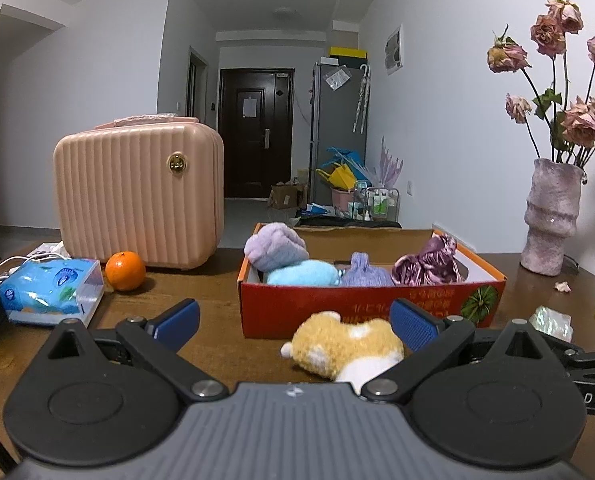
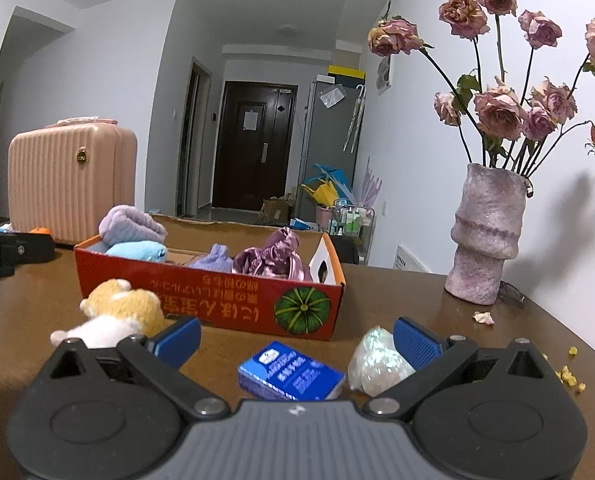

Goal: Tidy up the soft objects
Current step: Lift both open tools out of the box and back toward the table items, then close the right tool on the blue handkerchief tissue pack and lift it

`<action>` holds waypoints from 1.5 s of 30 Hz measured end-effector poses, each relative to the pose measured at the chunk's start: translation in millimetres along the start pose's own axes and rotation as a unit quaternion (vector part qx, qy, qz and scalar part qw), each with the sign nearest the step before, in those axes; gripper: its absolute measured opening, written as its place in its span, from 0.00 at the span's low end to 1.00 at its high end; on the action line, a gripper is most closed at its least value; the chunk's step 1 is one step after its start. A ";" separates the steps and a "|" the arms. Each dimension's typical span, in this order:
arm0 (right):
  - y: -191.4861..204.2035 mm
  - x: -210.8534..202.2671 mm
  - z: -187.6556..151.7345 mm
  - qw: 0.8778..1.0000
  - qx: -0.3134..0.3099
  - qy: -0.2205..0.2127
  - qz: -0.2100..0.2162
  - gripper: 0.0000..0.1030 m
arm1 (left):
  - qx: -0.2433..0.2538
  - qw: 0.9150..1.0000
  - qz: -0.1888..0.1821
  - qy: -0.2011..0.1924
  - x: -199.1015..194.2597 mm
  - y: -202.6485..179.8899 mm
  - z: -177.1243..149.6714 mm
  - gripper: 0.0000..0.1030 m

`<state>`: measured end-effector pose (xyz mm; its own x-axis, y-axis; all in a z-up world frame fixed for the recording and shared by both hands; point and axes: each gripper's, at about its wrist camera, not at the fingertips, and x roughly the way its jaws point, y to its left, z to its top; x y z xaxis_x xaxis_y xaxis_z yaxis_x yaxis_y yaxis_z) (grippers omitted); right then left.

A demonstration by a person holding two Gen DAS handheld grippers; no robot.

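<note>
Brown desk (image 2: pixel 377 288): red pumpkin-printed carton (image 2: pixel 233 304), upside-down Chinese lettering. Left hand-held gripper (image 1: pixel 293 320) spread wide around orange plush toy (image 1: pixel 345 346); right hand-held gripper (image 2: pixel 295 340) wide, empty.

My brown wooden table (image 2: pixel 397 292) carries a red cardboard box (image 2: pixel 233 304), a plush toy (image 2: pixel 117 312), a blue packet (image 2: pixel 289 372), a shiny pouch (image 2: pixel 377 360), a pink vase (image 2: pixel 485 236), a pink case (image 1: pixel 137 196), an orange (image 1: pixel 124 271) and a tissue pack (image 1: pixel 49 292).
</note>
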<state>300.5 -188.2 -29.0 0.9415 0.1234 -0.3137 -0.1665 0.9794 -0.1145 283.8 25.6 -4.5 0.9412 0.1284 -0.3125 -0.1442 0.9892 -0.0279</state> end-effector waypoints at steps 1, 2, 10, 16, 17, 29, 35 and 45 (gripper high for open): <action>-1.1 -2.2 -1.3 1.000 -0.001 0.001 0.000 1.00 | 0.000 1.000 0.000 0.002 -2.2 0.1 -1.5 1.00; -1.4 -4.7 -2.7 1.000 -0.001 0.002 0.001 1.00 | 0.000 1.000 0.000 0.004 -3.5 0.3 -2.4 1.00; -6.8 -20.2 -10.9 1.000 -0.003 0.004 0.002 1.00 | 0.001 1.000 -0.001 0.014 -14.7 1.0 -10.2 1.00; -8.9 -18.1 -12.7 1.000 0.002 0.010 0.005 1.00 | 0.002 1.000 0.000 0.018 -12.7 0.5 -11.3 1.00; -8.8 -17.0 -13.1 1.000 0.002 0.012 0.007 1.00 | 0.001 1.000 0.000 0.019 -12.3 0.9 -11.5 1.00; -6.3 30.2 -20.6 0.995 0.032 0.084 0.033 1.00 | -0.003 1.000 0.003 0.028 -7.1 3.4 -13.5 1.00; -2.3 63.0 -18.4 0.992 0.041 0.115 0.023 0.98 | -0.008 0.999 0.004 0.036 -2.9 5.7 -14.4 1.00; -4.0 106.7 -13.1 0.986 0.080 0.148 0.000 0.88 | -0.013 0.999 0.006 0.045 2.8 7.4 -15.6 1.00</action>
<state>397.7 -181.1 -74.3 0.8101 0.0953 -0.5784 -0.0966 0.9949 0.0286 280.6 32.2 -20.3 0.9082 0.1326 -0.3970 -0.1647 0.9852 -0.0476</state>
